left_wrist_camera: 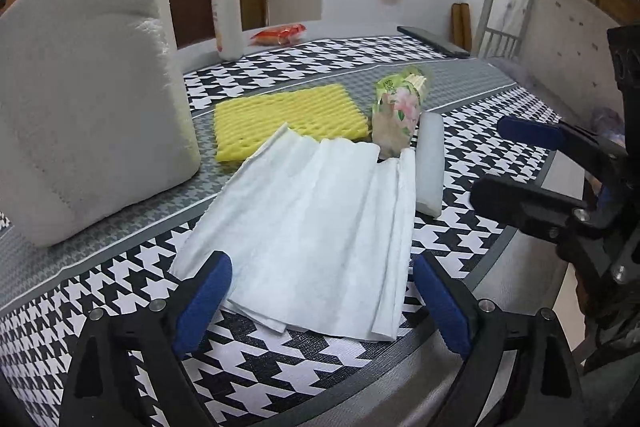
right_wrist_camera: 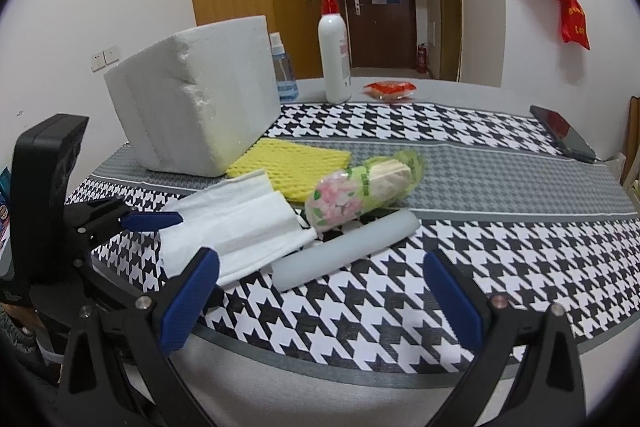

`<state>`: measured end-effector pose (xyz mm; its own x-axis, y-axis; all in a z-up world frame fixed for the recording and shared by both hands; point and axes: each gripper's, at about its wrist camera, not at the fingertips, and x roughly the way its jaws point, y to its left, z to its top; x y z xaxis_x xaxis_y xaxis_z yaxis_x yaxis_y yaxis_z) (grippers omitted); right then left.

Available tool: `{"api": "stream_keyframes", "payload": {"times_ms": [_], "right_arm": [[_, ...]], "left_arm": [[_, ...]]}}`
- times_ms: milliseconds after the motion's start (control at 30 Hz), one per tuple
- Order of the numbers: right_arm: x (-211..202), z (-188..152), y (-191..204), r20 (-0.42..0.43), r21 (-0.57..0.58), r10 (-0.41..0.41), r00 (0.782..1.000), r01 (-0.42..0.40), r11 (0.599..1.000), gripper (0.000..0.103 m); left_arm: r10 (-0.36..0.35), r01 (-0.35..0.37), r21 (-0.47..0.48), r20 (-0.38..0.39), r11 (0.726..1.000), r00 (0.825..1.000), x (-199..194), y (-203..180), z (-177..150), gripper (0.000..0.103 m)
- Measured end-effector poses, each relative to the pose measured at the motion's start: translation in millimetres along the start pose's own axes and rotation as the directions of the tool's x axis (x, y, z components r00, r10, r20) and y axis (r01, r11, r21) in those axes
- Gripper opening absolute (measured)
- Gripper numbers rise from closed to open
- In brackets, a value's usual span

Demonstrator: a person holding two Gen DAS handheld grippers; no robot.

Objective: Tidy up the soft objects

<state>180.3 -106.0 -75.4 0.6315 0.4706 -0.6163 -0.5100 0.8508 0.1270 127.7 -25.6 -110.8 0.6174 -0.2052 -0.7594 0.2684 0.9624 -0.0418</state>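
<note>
Houndstooth cloth [left_wrist_camera: 472, 131] covers my table, with a big white foam block [left_wrist_camera: 88, 99] standing far left. White tissue sheets [left_wrist_camera: 316, 227] lie flat in the near middle, a yellow foam mat [left_wrist_camera: 280, 115] just beyond them, a pale foam bar [left_wrist_camera: 431, 163] along their right edge, and a flowered packet [left_wrist_camera: 396, 111] beside it. My left tongs [left_wrist_camera: 322, 303] straddle the tissue, spread apart, unclamped; my right tongs [right_wrist_camera: 320, 295] gape empty.
</note>
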Motion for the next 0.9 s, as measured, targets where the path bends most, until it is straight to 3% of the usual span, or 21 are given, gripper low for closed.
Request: {"api": "stream_keyframes", "payload": {"times_ms": [100,300,500,633,700,900], "right_arm": [[6.4,1.1,1.1,-0.022,0.01,-0.009,1.0,0.009,1.0,0.103],[12.9,1.9,4.4,-0.05,0.007,-0.041,0.998,0.041,0.999,0.103],[20.4,1.5,4.8,-0.08,0.028,-0.059,0.995,0.062,0.998,0.103],[23.8,2.2,8.3,-0.092,0.029,-0.086,0.992,0.089,0.996,0.103],[25.7,2.4,11.1,-0.096,0.031,-0.097,0.991,0.1,0.994,0.103],[34.7,1.8,11.2,-0.125,0.075,-0.098,0.987,0.108,0.991,0.085]], "left_arm": [[0.002,-0.002,-0.01,0.004,1.0,1.0,-0.7,2.2,-0.2,0.092],[0.072,-0.071,-0.074,0.007,0.995,0.997,-5.0,13.7,-3.5,0.09],[0.103,-0.101,-0.071,0.024,0.992,0.994,-10.1,18.6,-6.7,0.07],[0.092,-0.088,-0.073,0.049,0.993,0.995,-14.3,21.1,-9.2,0.05],[0.084,-0.079,-0.081,0.054,0.994,0.995,-14.5,21.9,-9.0,0.048],[0.064,-0.057,-0.101,0.062,0.993,0.996,-16.1,23.5,-9.0,0.047]]}}
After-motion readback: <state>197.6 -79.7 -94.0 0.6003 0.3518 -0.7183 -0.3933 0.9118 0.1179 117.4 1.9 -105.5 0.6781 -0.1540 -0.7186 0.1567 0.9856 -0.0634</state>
